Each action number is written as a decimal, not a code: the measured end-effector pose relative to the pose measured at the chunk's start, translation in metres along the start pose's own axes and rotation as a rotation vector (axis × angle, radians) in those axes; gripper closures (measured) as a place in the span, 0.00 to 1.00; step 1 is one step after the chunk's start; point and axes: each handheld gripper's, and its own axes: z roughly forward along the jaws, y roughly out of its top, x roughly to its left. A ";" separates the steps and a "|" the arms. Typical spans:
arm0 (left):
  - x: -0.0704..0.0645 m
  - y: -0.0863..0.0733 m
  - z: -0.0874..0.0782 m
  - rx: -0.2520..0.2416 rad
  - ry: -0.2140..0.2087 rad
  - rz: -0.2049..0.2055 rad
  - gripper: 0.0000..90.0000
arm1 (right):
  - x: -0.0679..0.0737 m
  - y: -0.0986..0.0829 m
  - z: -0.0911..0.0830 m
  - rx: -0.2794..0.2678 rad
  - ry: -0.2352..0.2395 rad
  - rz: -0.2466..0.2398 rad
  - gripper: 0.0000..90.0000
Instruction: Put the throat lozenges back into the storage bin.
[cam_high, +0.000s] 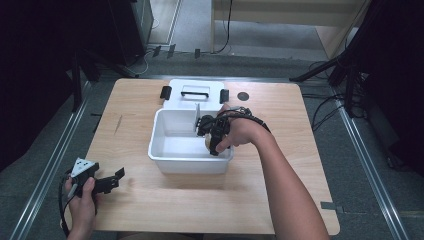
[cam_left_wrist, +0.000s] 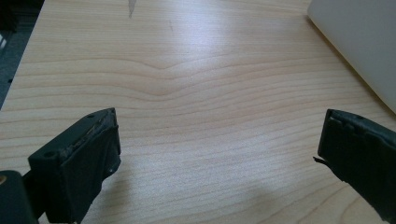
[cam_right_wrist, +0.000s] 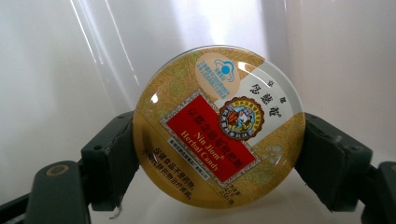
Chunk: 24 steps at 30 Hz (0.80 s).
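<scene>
At centre frame of the high view, the right gripper (cam_high: 214, 142) reaches down into the white plastic bin (cam_high: 172, 162), close to its right wall. Its jaws are clamped on the rim of a round Nin Jiom Herbal Candy tin (cam_right_wrist: 219, 127), one jaw at each side, lid facing the camera, against the bin's white interior. At lower left, the left gripper (cam_high: 119, 178) rests near the wooden table (cam_high: 280, 165) edge, jaws spread wide with nothing between them. The bin lid (cam_high: 194, 91) lies behind the bin.
</scene>
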 end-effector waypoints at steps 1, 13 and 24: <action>0.000 0.000 0.000 0.000 0.000 -0.001 0.00 | 0.000 0.001 0.001 0.004 -0.001 -0.001 0.22; 0.000 0.000 0.000 0.002 -0.005 -0.004 0.00 | 0.000 0.006 0.008 0.042 -0.017 0.001 0.22; 0.000 0.000 0.000 0.003 -0.004 -0.003 0.00 | 0.000 0.004 0.004 0.025 -0.031 0.009 0.19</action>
